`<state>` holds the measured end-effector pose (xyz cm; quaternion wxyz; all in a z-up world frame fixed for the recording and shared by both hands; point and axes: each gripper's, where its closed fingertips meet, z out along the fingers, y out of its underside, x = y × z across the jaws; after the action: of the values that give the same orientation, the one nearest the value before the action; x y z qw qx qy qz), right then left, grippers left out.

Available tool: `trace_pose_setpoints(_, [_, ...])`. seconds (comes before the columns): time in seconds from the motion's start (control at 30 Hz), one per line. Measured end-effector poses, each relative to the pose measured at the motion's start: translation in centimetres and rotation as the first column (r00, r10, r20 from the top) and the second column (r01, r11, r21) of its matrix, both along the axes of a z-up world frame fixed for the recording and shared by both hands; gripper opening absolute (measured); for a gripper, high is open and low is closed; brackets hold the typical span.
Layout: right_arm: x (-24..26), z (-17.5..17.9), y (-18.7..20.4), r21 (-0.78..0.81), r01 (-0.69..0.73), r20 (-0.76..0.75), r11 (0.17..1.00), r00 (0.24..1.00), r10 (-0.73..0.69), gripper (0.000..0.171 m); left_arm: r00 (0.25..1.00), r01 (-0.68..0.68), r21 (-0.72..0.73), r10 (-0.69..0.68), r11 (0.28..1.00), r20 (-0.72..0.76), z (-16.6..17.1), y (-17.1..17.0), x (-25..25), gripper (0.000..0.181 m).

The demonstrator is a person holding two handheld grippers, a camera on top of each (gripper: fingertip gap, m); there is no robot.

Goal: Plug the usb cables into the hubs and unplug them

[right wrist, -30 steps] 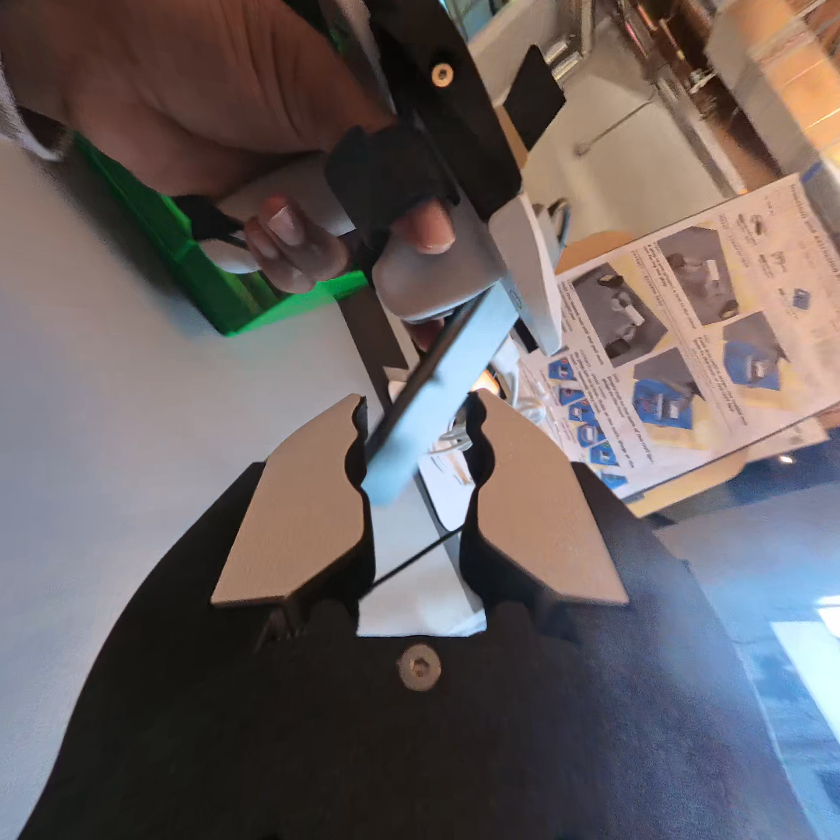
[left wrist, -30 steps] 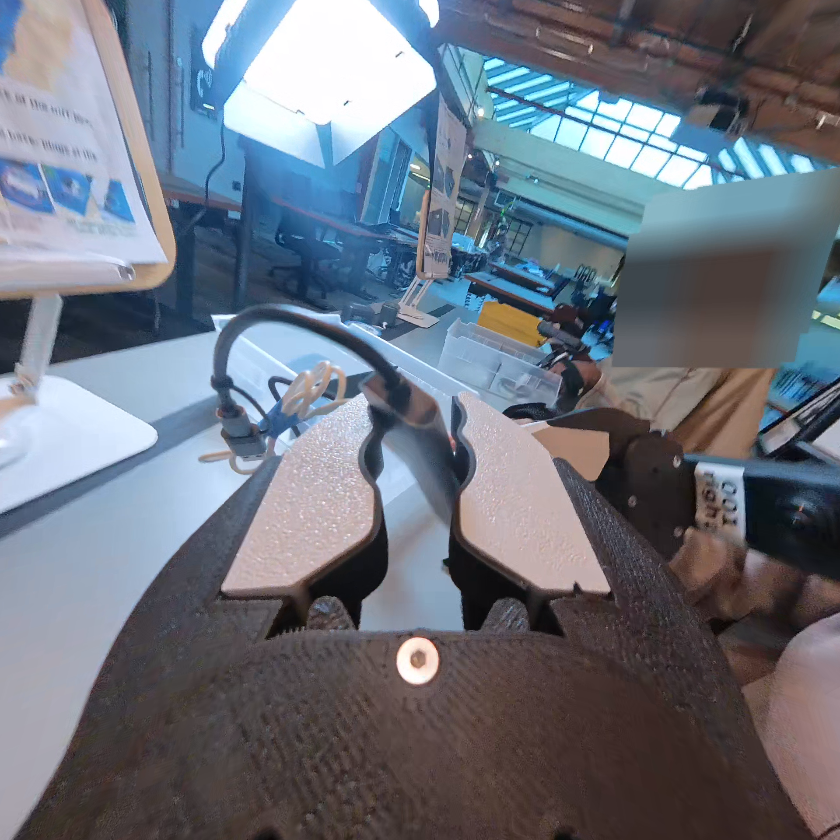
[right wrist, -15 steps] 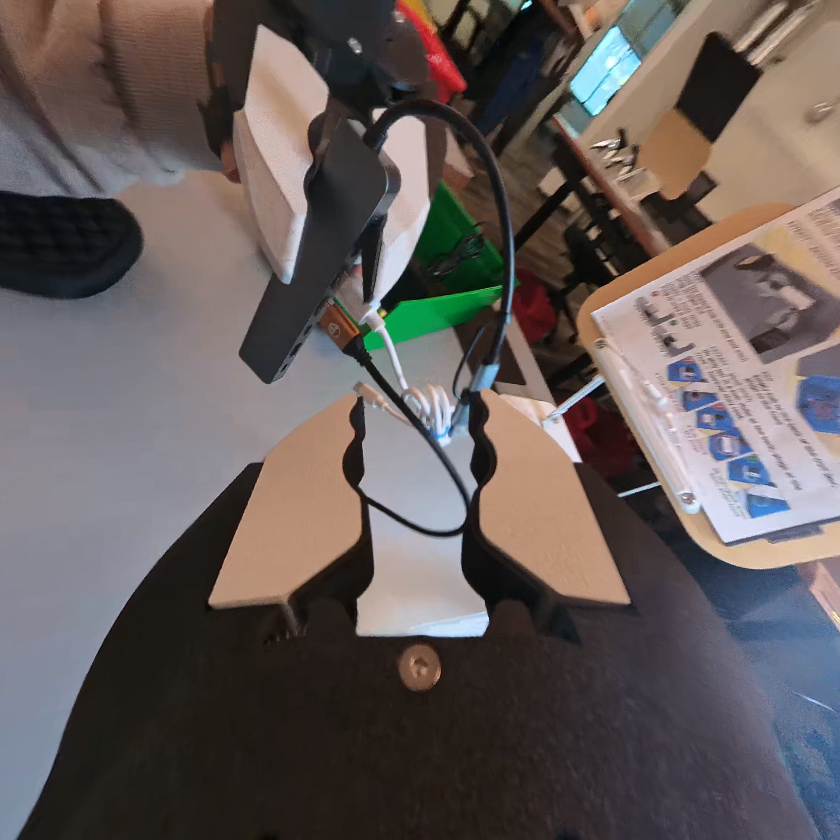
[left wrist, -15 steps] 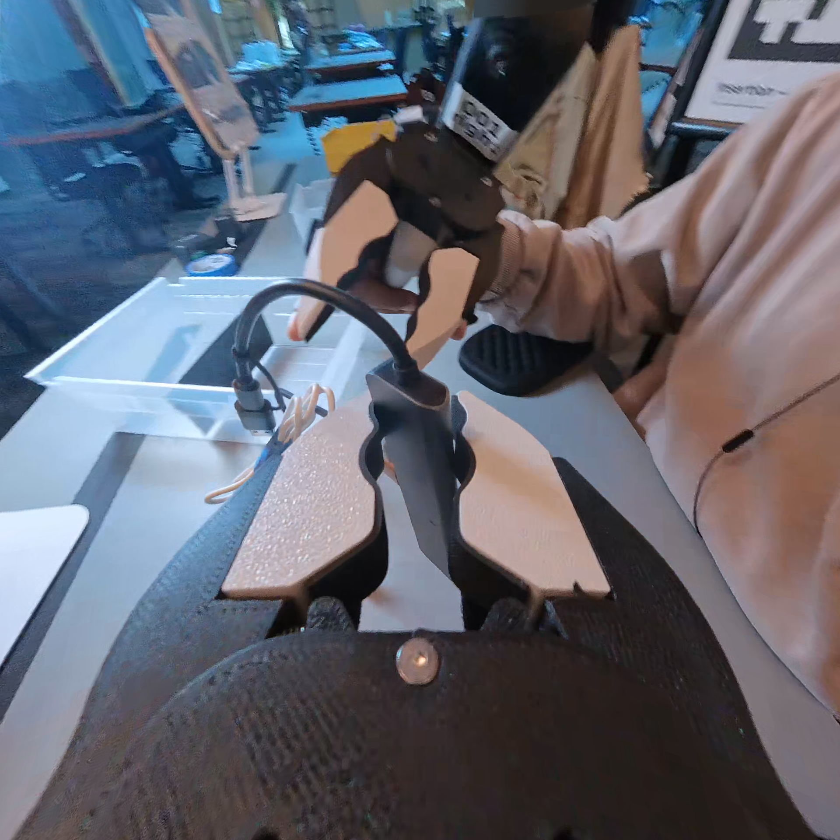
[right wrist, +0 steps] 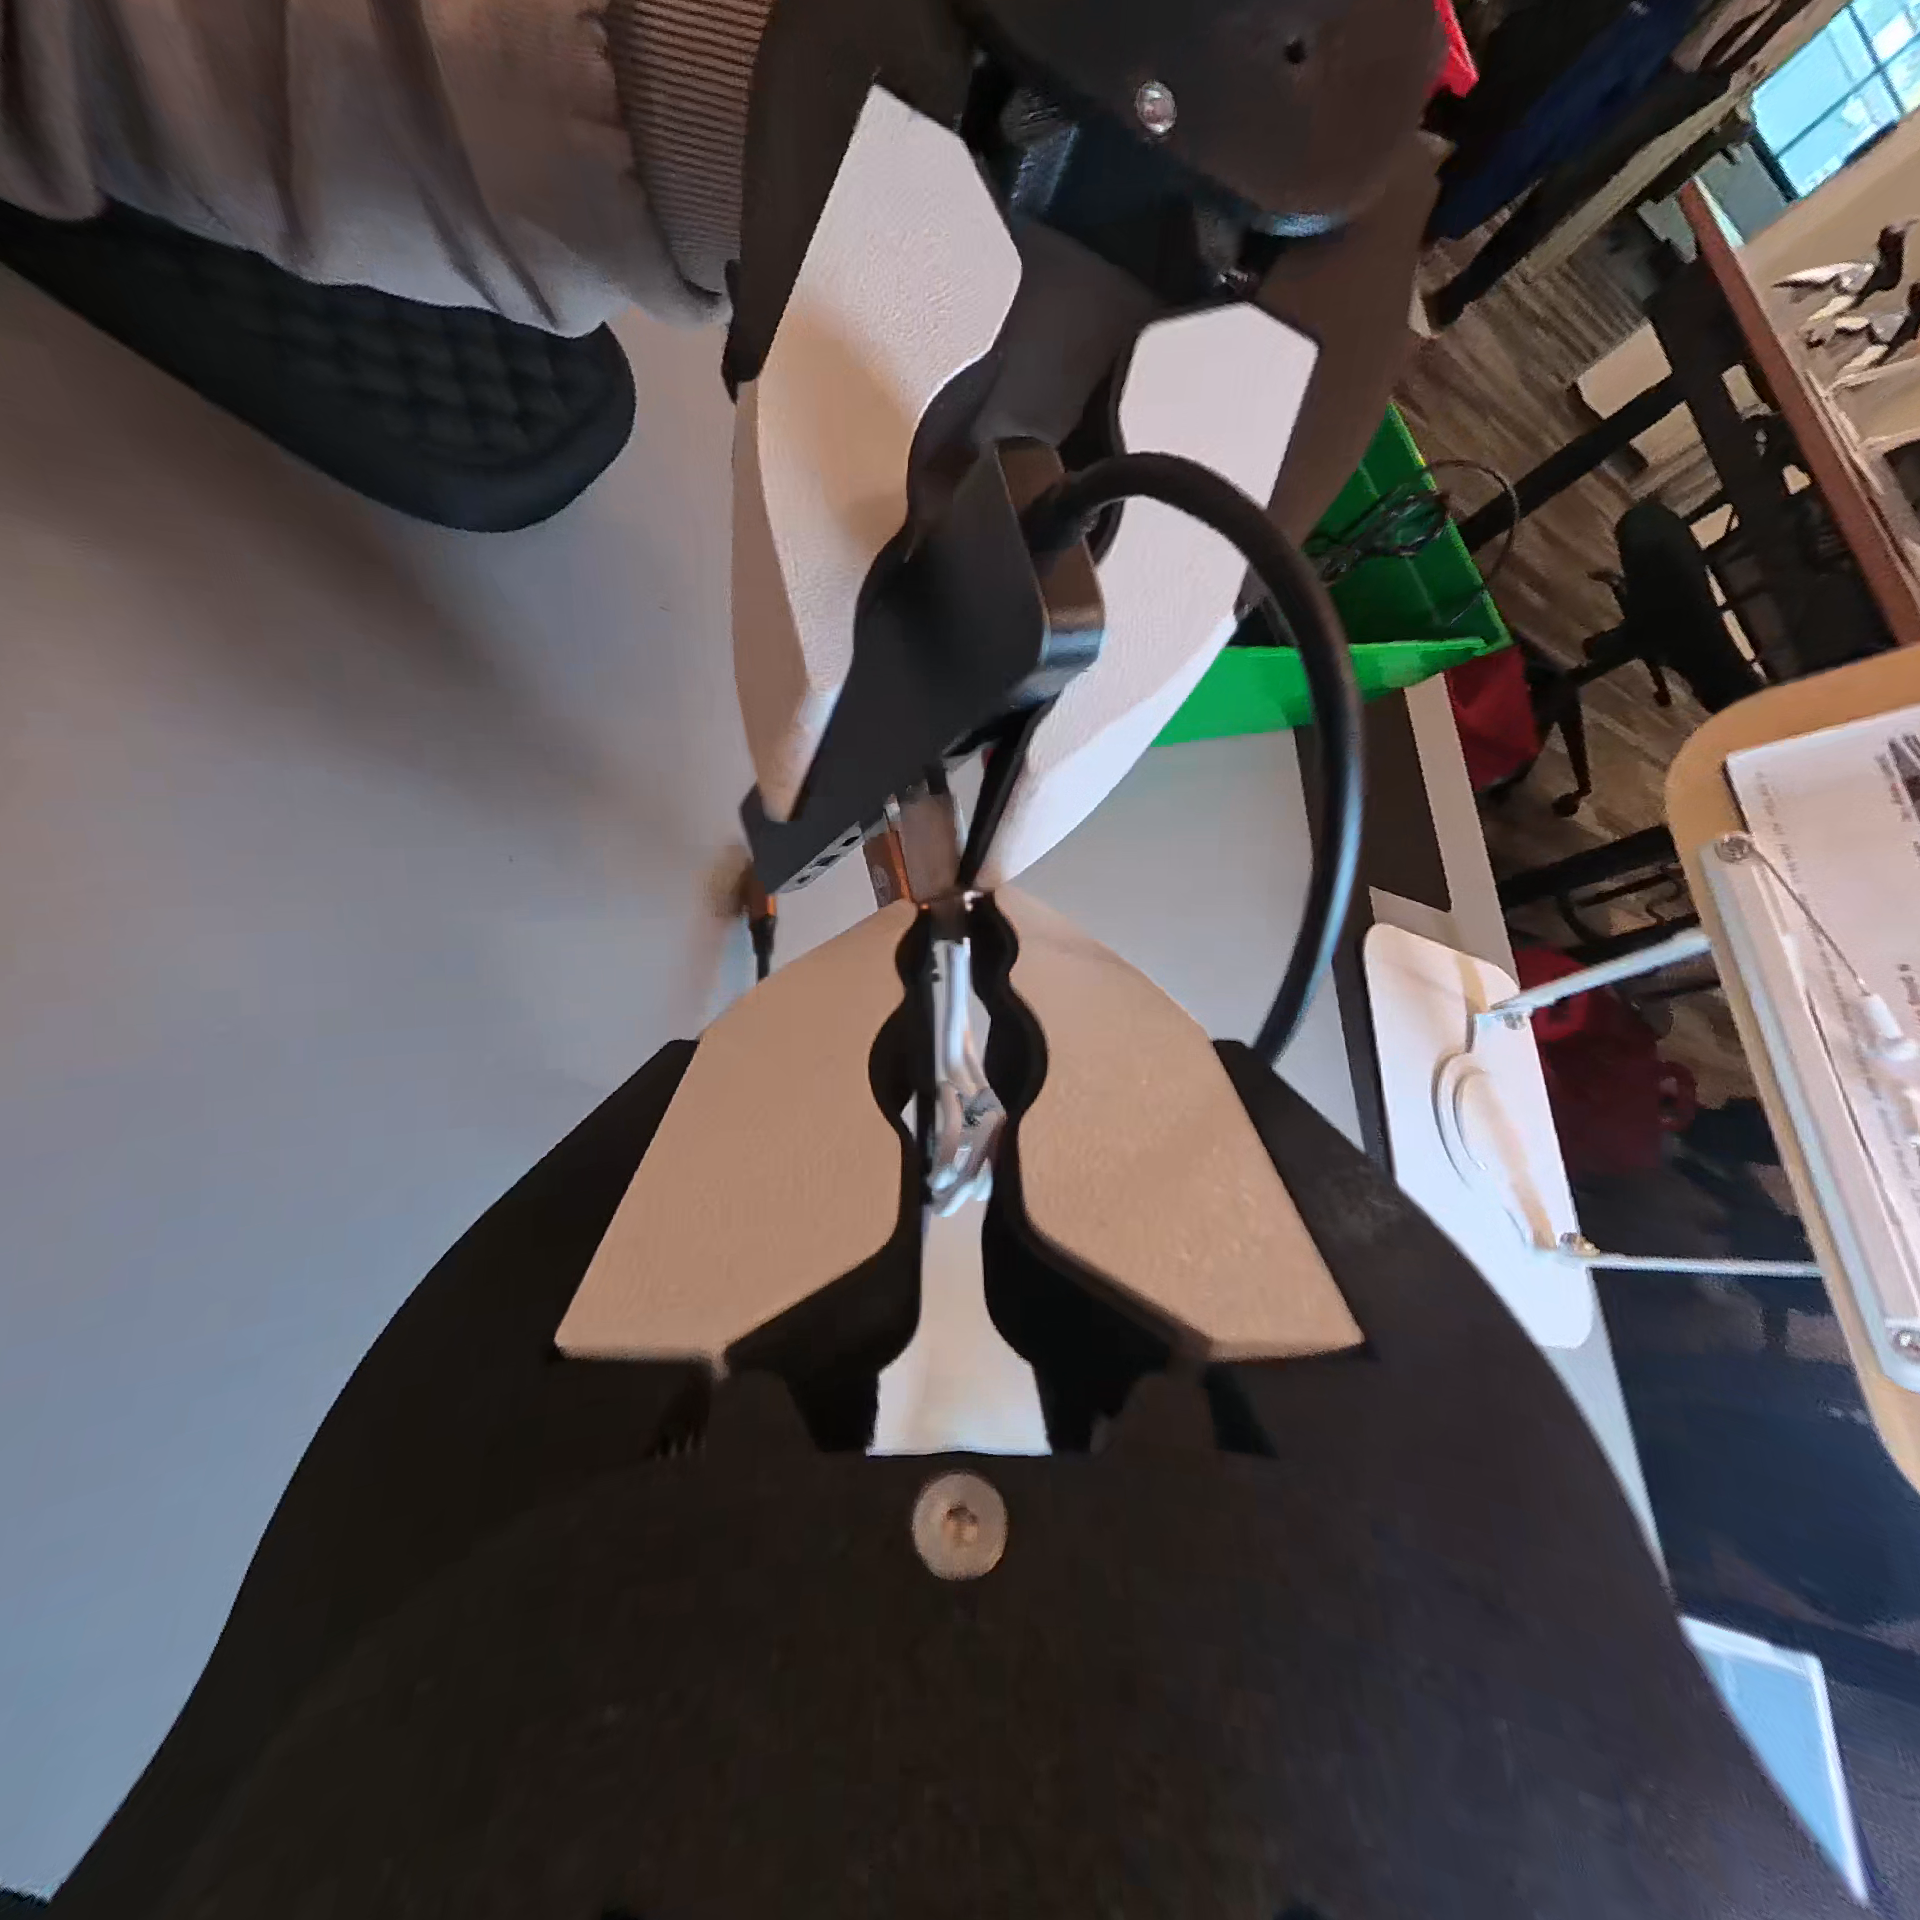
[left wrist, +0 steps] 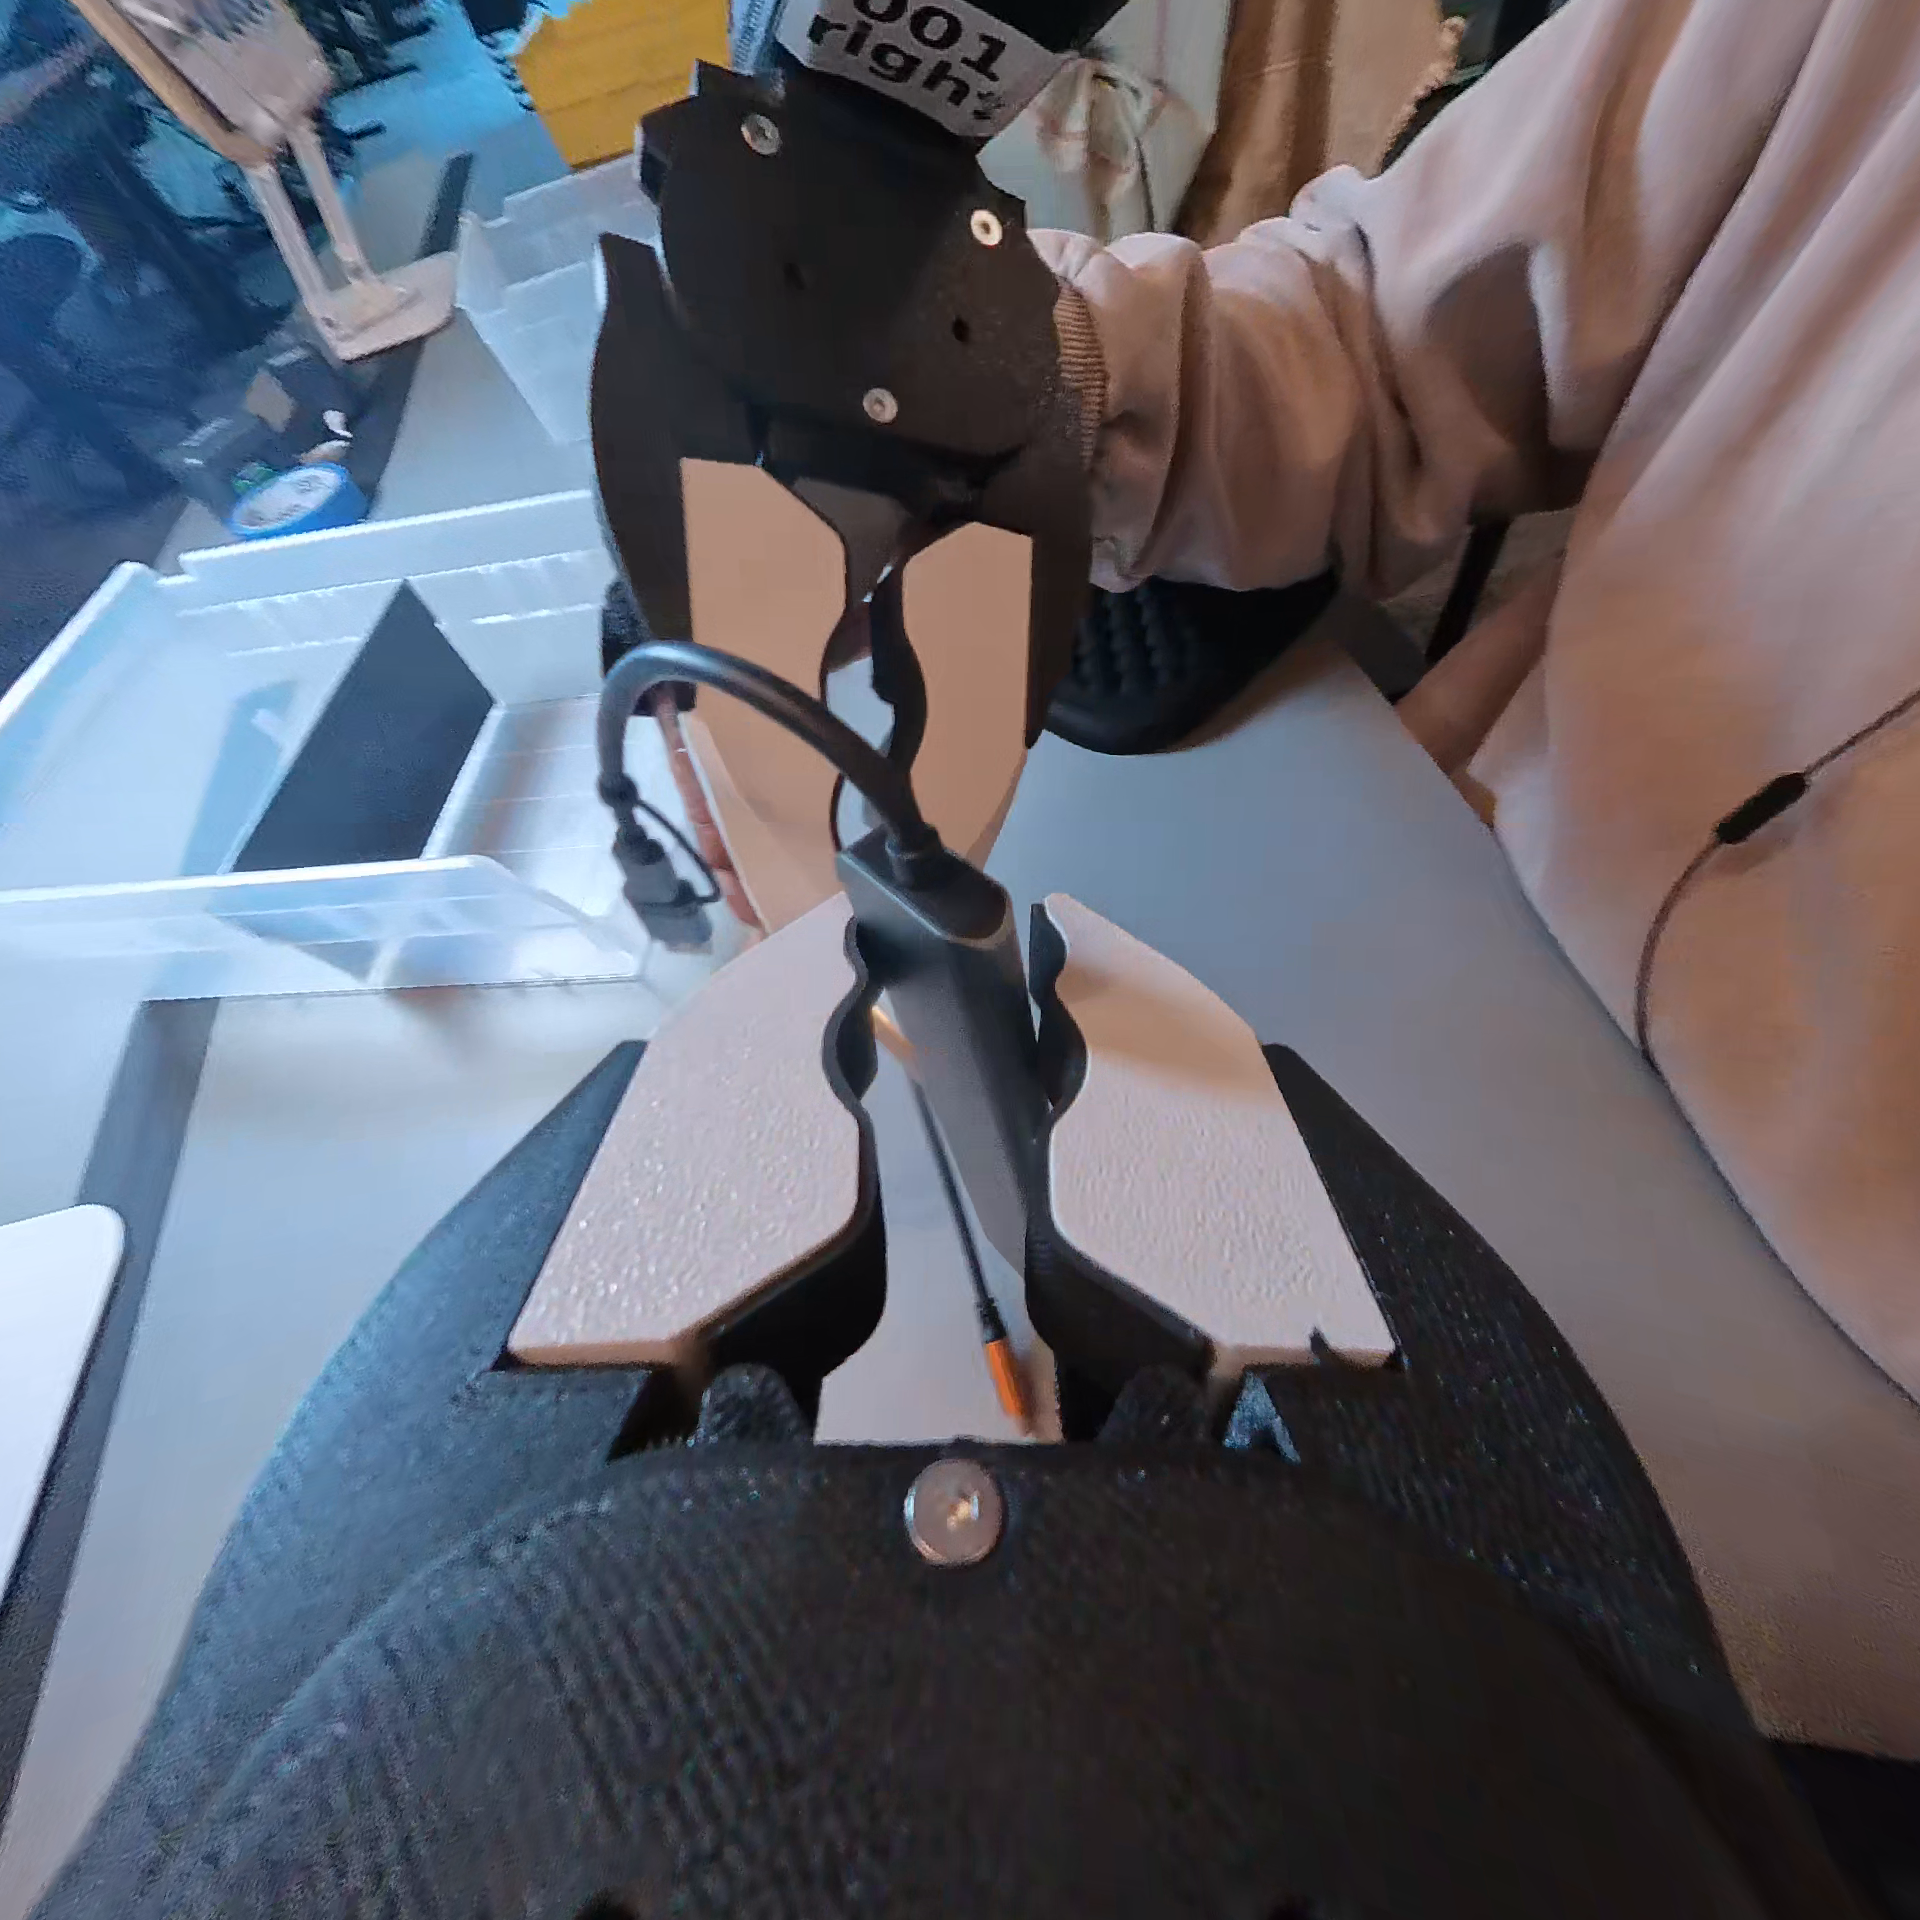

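left claw (left wrist: 951,1023) pinching grey hub (left wrist: 951,1039) above desk (left wrist: 1299,935); right claw (right wrist: 961,935) pressed onto cable plug (right wrist: 925,857) at hub's near port (seating unclear). unplugging apparently underway, other cables remain.

The left tool (left wrist: 951,935) is clamped on something dark and slim, its two pale fingers (left wrist: 727,1143) pressed against either side and pointing up and away from the worktop. The right tool (right wrist: 956,914) faces it head-on from just beyond, fingertips nearly meeting, its fingers (right wrist: 769,1164) closed tight on a thin strand running between them. A beige sleeve (left wrist: 1403,395) reaches in behind the right tool, and another sleeve cuff (right wrist: 582,156) shows behind the left tool.
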<state>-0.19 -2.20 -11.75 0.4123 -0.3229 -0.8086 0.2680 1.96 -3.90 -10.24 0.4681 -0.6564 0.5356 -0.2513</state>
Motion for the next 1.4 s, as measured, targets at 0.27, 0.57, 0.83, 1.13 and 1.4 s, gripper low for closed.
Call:
trace_pose_setpoints(0.27, [-0.1, 2.5, 3.5, -0.194, 0.116, -0.109, 0.974, 0.984, -0.139, 0.006, 0.967, -0.253, 0.101, 0.251, 0.962, 0.028, 0.7, 4.0, -3.2, 0.019])
trace_pose_setpoints(0.57, [1.0, 2.9, 2.1, -0.225, 0.021, -0.110, 0.974, 0.993, -0.047, 0.006, 0.979, -0.197, 0.196, 0.183, 0.961, 0.086, 2.8, 3.0, -1.1, 0.012])
trace_pose_setpoints(0.83, [0.9, 3.7, 0.9, -0.235, -0.026, -0.155, 0.972, 0.988, -0.011, 0.018, 0.989, -0.146, 0.215, 0.135, 0.966, 0.065, 2.9, 2.1, -1.1, 0.011])
trace_pose_setpoints(1.13, [0.5, 5.0, 0.0, -0.218, -0.075, -0.233, 0.973, 0.972, 0.023, 0.008, 0.989, -0.130, 0.226, 0.109, 0.965, 0.102, 3.8, 1.7, -0.8, 0.011])
trace_pose_setpoints(1.4, [0.9, 2.4, 3.8, -0.211, 0.050, -0.153, 0.976, 0.985, -0.083, 0.008, 0.958, -0.191, 0.307, 0.108, 0.933, 0.266, 9.3, -0.2, -4.5, 0.011])
